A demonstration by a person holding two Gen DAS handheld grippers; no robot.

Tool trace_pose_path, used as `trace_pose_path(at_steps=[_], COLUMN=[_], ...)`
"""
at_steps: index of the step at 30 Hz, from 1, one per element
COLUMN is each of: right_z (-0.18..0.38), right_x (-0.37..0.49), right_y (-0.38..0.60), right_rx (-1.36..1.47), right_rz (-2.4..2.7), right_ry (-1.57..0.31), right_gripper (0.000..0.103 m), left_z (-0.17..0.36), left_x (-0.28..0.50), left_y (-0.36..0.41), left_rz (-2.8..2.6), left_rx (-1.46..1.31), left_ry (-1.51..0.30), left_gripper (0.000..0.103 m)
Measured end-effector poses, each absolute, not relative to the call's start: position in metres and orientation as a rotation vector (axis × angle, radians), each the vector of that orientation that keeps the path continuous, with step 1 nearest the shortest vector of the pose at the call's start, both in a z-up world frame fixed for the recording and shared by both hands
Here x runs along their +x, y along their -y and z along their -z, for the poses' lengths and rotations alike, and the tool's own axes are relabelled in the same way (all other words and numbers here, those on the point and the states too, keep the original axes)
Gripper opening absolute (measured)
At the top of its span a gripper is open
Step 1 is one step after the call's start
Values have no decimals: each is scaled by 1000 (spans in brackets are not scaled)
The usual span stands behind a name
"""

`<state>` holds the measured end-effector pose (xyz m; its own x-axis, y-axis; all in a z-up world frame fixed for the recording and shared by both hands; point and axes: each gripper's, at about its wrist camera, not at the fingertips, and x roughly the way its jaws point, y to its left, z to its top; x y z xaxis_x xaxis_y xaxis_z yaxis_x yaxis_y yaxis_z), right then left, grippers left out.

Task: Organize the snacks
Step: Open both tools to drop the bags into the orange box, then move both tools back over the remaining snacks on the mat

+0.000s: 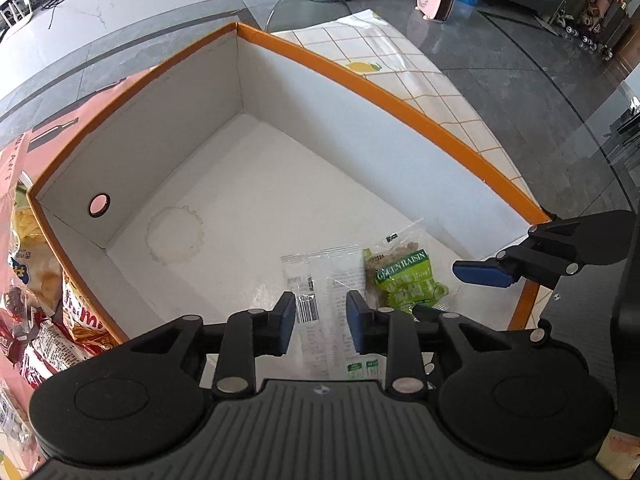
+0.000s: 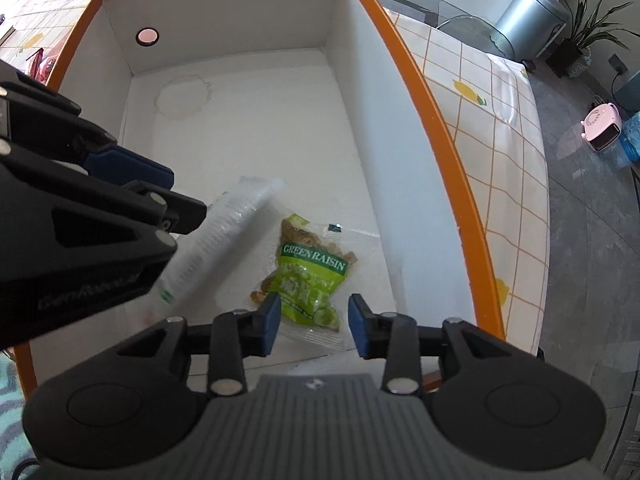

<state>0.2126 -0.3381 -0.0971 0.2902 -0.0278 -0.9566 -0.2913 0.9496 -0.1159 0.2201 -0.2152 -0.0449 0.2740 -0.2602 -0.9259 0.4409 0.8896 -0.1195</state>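
My left gripper point(image 1: 321, 322) points steeply down into the box, its blue pads parted and clear of the white packet point(image 1: 324, 312) that lies flat on the box floor between and below them; the pads do not press it. My right gripper point(image 2: 313, 325) likewise points down, its jaws parted, with the lower end of the green raisin packet point(image 2: 310, 280) lying on the floor between the fingertips, not pinched. In the left wrist view the right gripper enters from the right edge, just above the box's near corner; in the right wrist view the left gripper fills the left side, over the white packet.

The two packets lie side by side, just beside each other, near one corner of the white floor of the orange-rimmed cardboard box point(image 1: 400, 108). A round mark point(image 1: 175, 236) shows on the floor farther in, and a round hole point(image 1: 99, 205) pierces one end wall. Outside the box on one side lies a heap of other snack bags point(image 1: 36, 280). The box rests on a checked cloth with lemon prints point(image 2: 500, 152). On the grey floor beyond stand a pink heater point(image 1: 436, 0) and a potted plant point(image 2: 592, 28).
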Motion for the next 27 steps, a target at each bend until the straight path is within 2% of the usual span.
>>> trace_pose_path(at_steps=[3,5,10,19,27], right_z=[84,71,32,-14,-7], right_x=[206,200,179,111,54], right_y=[336,337,337,306,263], right_rx=[-300,-301,-252,-163,-10], right_rz=[-169,-157,-99,1,65], right_ry=[-1254,-1230,-1116,-816,-641], right_gripper=[43,52,60,93,96], left_z=[28,14,-22,-68,-73], left_x=[215,209,191,131,71], left_y=[210,206,191,158,112], left_rz=[477,479,494,482,431], left_rx=[153,137,88,181,270], left_ry=[-1167,-1137,-1043,-734,-538], left_gripper=[61,63,68,79,85])
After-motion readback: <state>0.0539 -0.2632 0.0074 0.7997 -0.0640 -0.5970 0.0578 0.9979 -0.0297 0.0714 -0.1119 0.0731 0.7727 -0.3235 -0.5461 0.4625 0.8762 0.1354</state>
